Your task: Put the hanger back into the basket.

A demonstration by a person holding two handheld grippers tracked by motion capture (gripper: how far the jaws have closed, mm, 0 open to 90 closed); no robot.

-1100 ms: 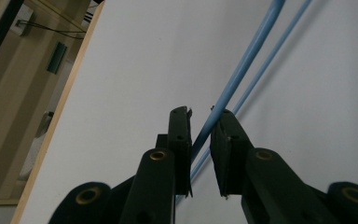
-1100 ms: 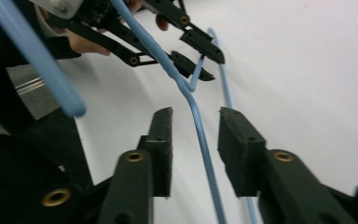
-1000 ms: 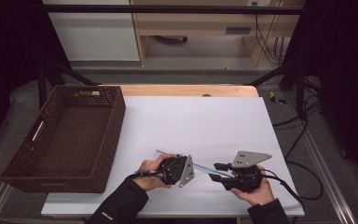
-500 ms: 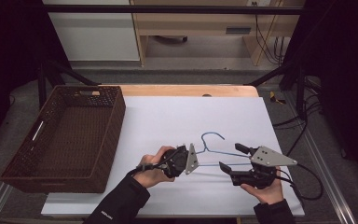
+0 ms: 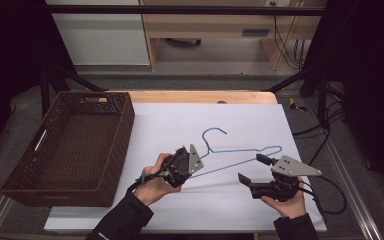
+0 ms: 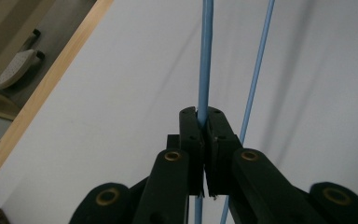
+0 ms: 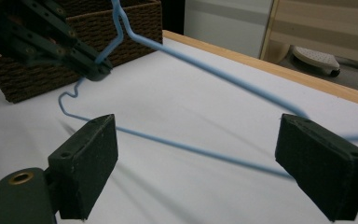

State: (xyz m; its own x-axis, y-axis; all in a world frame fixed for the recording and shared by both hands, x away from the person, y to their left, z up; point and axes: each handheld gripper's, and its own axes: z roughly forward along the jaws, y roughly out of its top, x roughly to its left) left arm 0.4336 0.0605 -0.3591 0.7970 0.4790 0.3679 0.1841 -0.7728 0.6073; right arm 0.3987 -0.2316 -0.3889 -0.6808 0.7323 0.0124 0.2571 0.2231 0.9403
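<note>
Hanger (image 5: 240, 150): blue wire, held at centre frame over white table (image 5: 180, 120) | left gripper (image 5: 196, 161): jaws clamped on its left corner | right gripper (image 5: 252, 169): jaws apart, nothing gripped | basket (image 5: 105, 150): at left, empty | progress: judged early; hanger lifted one-handed, goal unstated.

Basket (image 5: 70, 145) on table (image 5: 180, 120) left, hanger (image 5: 240, 150) to its right.

Bare white table (image 5: 180, 120) beyond the blue hanger (image 5: 240, 150); wicker basket (image 5: 70, 145) along its left.
</note>
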